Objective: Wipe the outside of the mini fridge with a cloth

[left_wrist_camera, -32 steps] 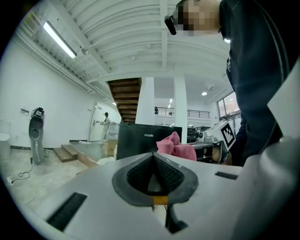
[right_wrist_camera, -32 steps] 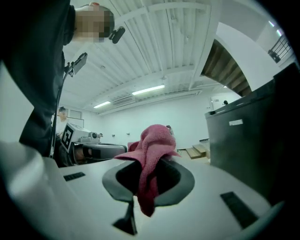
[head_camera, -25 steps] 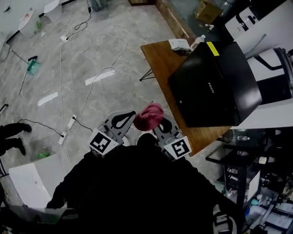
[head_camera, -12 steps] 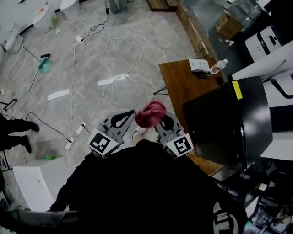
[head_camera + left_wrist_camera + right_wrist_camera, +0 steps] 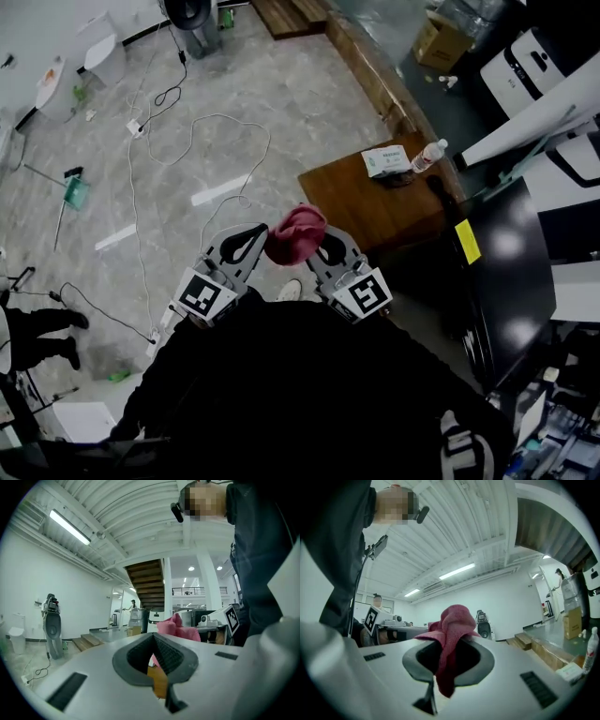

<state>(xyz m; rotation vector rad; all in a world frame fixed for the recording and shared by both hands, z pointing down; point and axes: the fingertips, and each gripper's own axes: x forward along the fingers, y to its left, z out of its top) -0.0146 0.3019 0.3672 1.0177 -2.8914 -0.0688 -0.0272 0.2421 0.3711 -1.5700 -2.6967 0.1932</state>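
Clerk: Cloth point(image 5: 452, 620), red, one. Bunched and pinched between the jaws of the right gripper point(image 5: 446, 651), with a tail hanging below the pads and the bulk standing above them.

Checker: And the left gripper point(image 5: 153, 641)?

Clerk: Jaws pressed together, nothing between them. Probably idle, since one gripper is enough to carry a rag.

Checker: Mini fridge point(image 5: 502, 281)?

Clerk: Black, one, at the right end of the tabletop point(image 5: 356, 202), well apart from the cloth. Both grippers are held close to the person's chest, tips pointing away. That reads as a carrying pose, so wiping appears not yet begun.

Checker: Anything else on the tabletop?

Clerk: Box point(image 5: 382, 162) and bottle point(image 5: 425, 155), side by side at its far edge.

Checker: What does each view add?

Clerk: Only the head view shows fridge, table and the gap between them and the cloth. Only the right gripper view shows the pinch itself. The left gripper view shows its own jaws meeting, with the cloth just beyond them. The fridge cannot be picked out in either gripper view.
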